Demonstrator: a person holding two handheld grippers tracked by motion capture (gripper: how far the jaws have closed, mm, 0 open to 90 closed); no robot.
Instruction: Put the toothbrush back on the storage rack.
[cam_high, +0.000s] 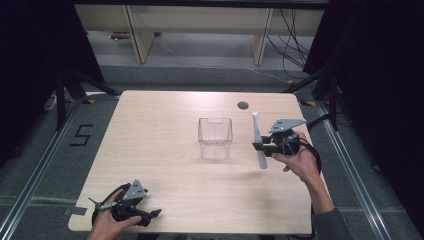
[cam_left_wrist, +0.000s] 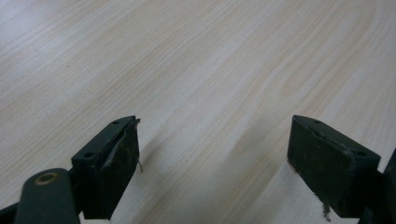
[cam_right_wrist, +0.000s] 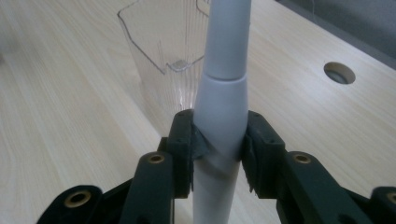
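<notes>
Overhead, right gripper (cam_high: 259, 145) clamps a white plastic toothbrush-like stick (cam_high: 258, 140), lifted just beside the clear plastic square container (cam_high: 215, 137); left gripper (cam_left_wrist: 212, 170), jaws wide, rests over bare light wooden table (cam_left_wrist: 210, 70).

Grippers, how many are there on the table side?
2. The left gripper sits open near the table's front left corner. The right gripper is at the right, shut on a white stick beside the clear box.

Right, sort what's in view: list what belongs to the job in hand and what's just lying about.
In the job: white handled tool, clamped in the right gripper; clear plastic container.

Lying about: left gripper, open and idle near the table edge; cable hole in the table.
</notes>
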